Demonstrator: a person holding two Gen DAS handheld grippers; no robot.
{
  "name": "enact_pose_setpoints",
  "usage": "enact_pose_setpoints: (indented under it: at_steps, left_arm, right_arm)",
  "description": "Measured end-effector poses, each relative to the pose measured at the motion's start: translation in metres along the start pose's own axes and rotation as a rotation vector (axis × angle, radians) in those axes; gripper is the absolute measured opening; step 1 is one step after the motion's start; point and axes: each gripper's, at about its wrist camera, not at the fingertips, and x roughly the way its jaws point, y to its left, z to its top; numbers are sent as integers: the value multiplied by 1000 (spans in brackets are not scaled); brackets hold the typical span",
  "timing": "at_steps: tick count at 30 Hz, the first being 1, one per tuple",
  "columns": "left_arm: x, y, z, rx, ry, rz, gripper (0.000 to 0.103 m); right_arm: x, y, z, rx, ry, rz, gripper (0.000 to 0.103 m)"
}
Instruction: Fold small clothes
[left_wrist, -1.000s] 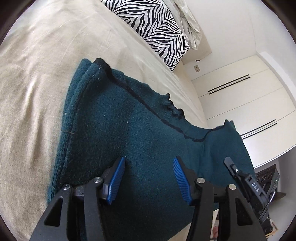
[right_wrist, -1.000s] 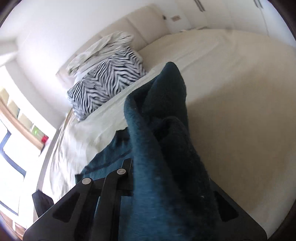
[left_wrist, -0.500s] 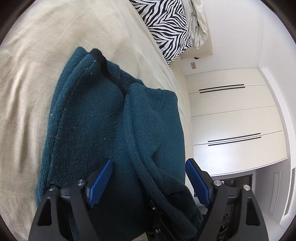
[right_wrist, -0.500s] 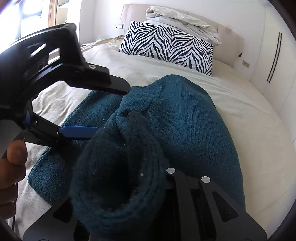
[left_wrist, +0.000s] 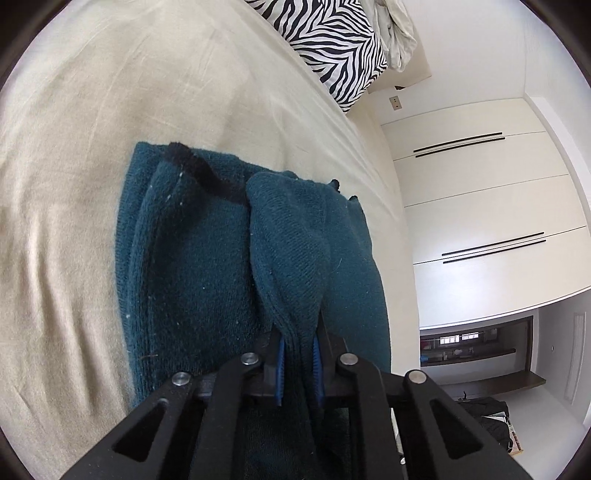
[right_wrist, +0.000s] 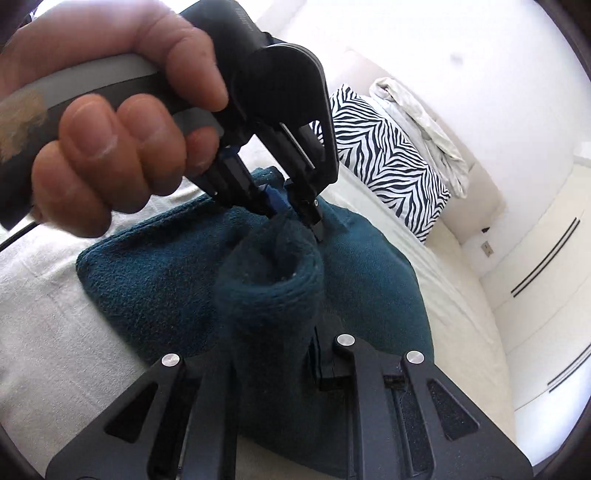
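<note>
1. My left claw (left_wrist: 297, 356) is closing, its blue pads already pinching a raised fold of the teal knit sweater (left_wrist: 192, 266); that keeps the fold in place.
2. My right claw (right_wrist: 295, 354) is pressed together on the same bunched fold, opening slightly.
3. The sweater lies on the bed (left_wrist: 92, 110), well short of the zebra pillow (left_wrist: 332, 48) at the head edge.
4. Only the right view shows my left hand (right_wrist: 110, 122) around the handle.

Teal sweater (left_wrist: 192, 266) on beige bed (left_wrist: 92, 129)
</note>
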Motion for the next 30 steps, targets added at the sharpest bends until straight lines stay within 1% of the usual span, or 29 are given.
enact_pose_setpoints:
  at_steps: [1,3,6,10,13,17,19,21,23,26,30]
  left_arm:
    - [-5,0,2,6,-10,1,14]
    - [-14,-1,3,19,-25,10,14]
    - [-24,3,6,37,-45,44,14]
    - [-35,21,8,17,-57,63,14]
    - [-35,27,8,28,-57,82,14]
    - [-21,34,8,51,-35,133,15]
    - [-28,45,-2,38,-49,110,17]
    - [-31,50,-6,23,-55,93,18]
    - [-35,48,-10,45,-58,111,18]
    - [-41,43,-17,81,-62,141,17]
    - [-41,47,-20,70,-62,130,17]
  right_arm:
    - [-1,3,1,-13,-5,-2,12]
    - [-7,11,4,-33,-18,2,12]
    - [-8,18,11,-48,-35,30,12]
    - [-7,27,10,-76,-39,65,12]
    - [-13,33,7,-80,-36,87,12]
    - [-3,32,3,-69,0,120,12]
    - [11,15,6,-55,0,139,12]
    - [8,6,0,-34,-2,167,12]
    - [17,5,1,-17,2,190,12]
    - [10,2,1,-18,-4,192,11]
    - [-4,15,-5,-68,-5,172,8]
